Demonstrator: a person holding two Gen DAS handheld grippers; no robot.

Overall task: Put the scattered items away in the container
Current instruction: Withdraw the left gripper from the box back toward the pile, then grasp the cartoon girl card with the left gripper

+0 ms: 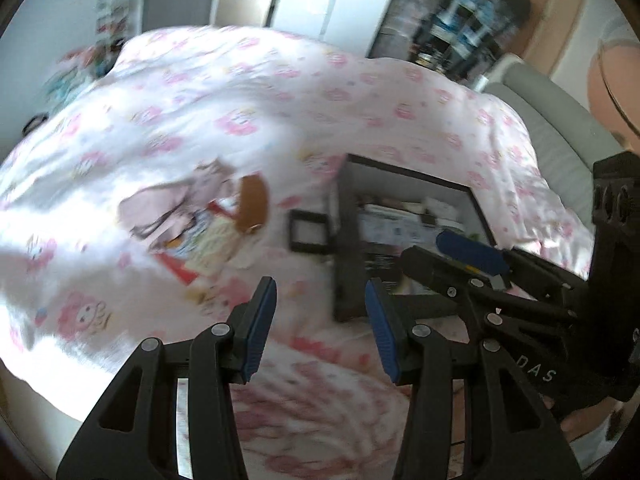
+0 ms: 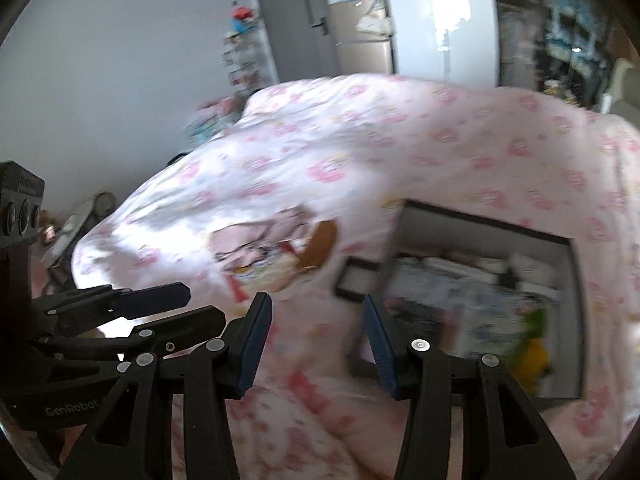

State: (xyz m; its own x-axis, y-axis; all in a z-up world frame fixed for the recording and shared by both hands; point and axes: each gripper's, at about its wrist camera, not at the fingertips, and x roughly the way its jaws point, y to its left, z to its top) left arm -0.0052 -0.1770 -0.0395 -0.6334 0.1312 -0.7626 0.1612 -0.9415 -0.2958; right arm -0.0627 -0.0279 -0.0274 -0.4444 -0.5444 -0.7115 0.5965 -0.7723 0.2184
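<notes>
A dark grey open box [image 1: 348, 220] sits on a pink-patterned bed quilt, holding books and packets; in the right wrist view the box [image 2: 576, 320] also holds a green and yellow item [image 2: 532, 344]. Left of it lie a small black-framed square [image 1: 310, 230], a brown oval piece [image 1: 252, 202] and a pile of pink and printed flat items [image 1: 188, 220]. My left gripper [image 1: 320, 320] is open and empty, low over the quilt beside the box. My right gripper [image 2: 316, 344] is open and empty, near the box's left wall. Both views are blurred.
The bed quilt [image 1: 240, 100] fills the middle. A grey padded headboard [image 1: 560, 120] runs along the right. A grey door [image 2: 292, 20], a white cabinet [image 2: 440, 16] and cluttered shelves [image 2: 568, 32] stand behind the bed. A person's face [image 1: 616, 80] is at the right edge.
</notes>
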